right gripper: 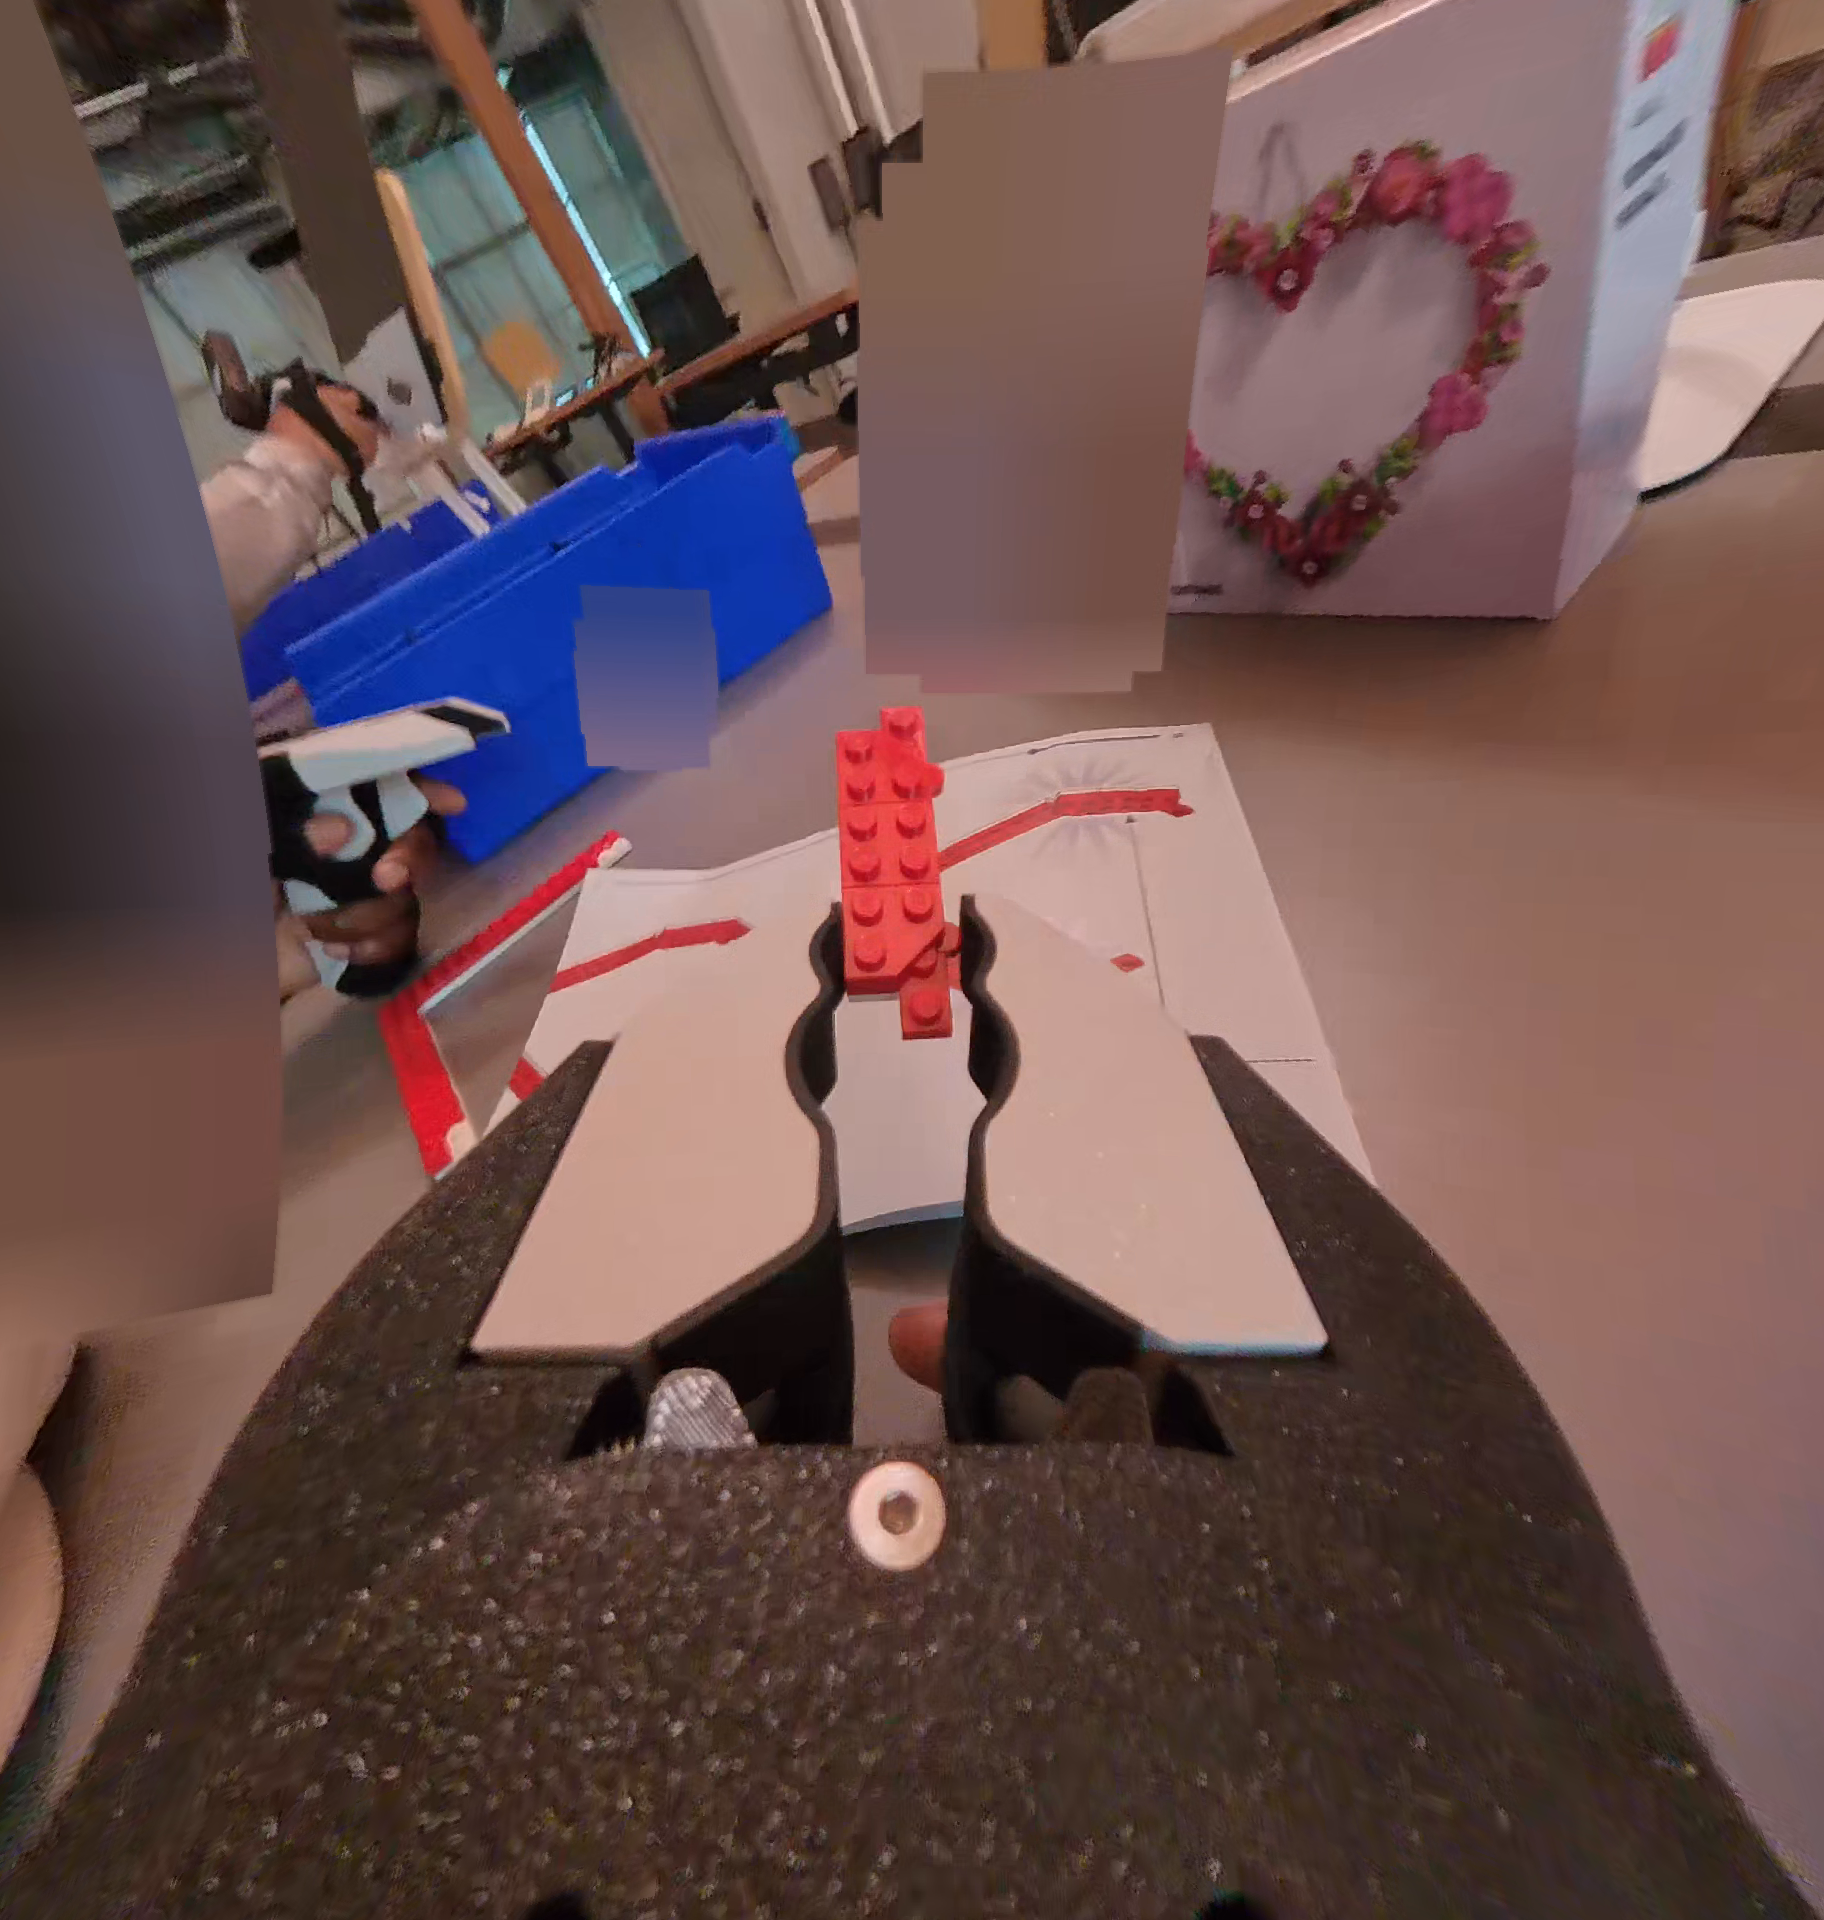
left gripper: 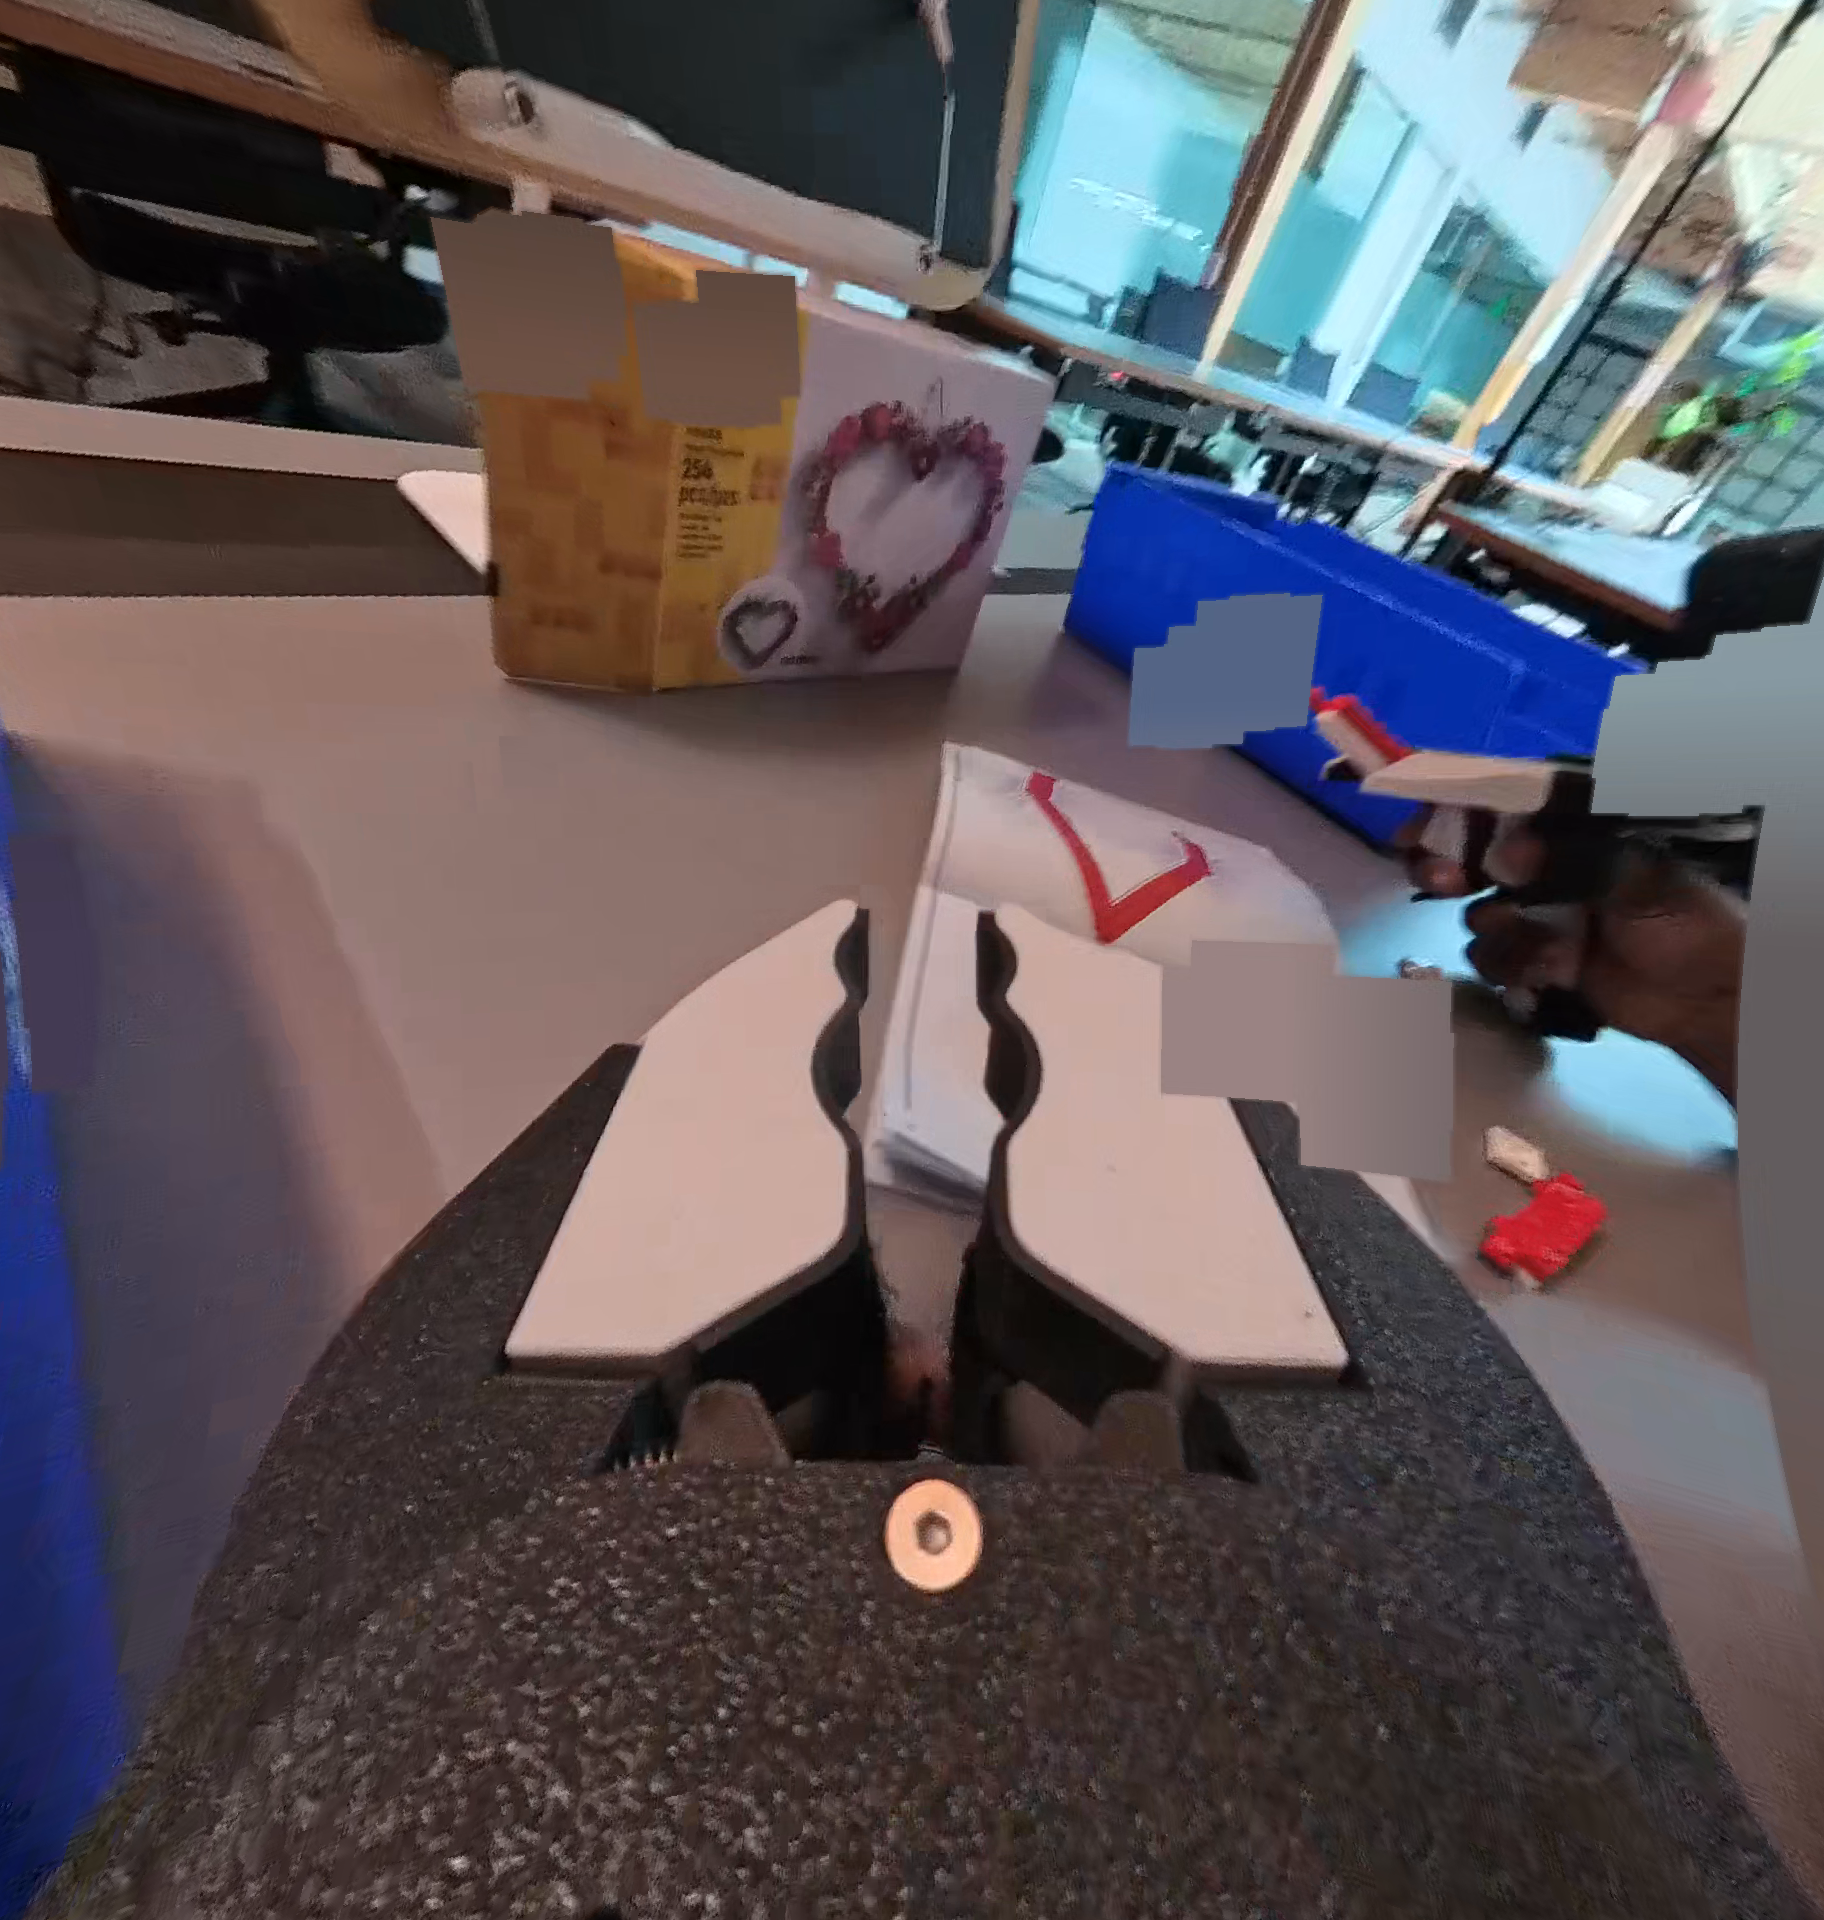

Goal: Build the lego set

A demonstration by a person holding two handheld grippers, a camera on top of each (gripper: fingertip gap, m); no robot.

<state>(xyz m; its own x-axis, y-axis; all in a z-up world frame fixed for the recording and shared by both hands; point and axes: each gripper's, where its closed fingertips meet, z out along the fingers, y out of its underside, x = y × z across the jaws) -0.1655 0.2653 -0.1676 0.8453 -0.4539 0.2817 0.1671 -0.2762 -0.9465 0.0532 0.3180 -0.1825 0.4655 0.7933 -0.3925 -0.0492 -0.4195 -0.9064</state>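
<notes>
My right gripper (right gripper: 900,920) is shut on a red lego assembly (right gripper: 887,831), a narrow strip of studded plates that sticks out forward past the fingertips, above the open instruction booklet (right gripper: 1147,935). In the left wrist view the right gripper (left gripper: 1355,753) shows at far right with the red and white piece (left gripper: 1355,719) at its tip. My left gripper (left gripper: 923,920) is empty, its jaws a small way apart, over the booklet's (left gripper: 1074,831) near left edge. It also shows in the right wrist view (right gripper: 472,722), held by a hand at left.
A blue bin (right gripper: 575,603) stands behind left. The lego box (right gripper: 1407,364) with a flower heart stands at the back. Long red and white lego strips (right gripper: 513,925) lie left of the booklet. A red piece (left gripper: 1542,1226) and a small white piece (left gripper: 1514,1151) lie at right. Left tips to right tips: about 25 centimeters. The small white piece (left gripper: 1514,1151) is closer to my right gripper, around 15 centimeters from its tips; the left tips are 25 centimeters off.
</notes>
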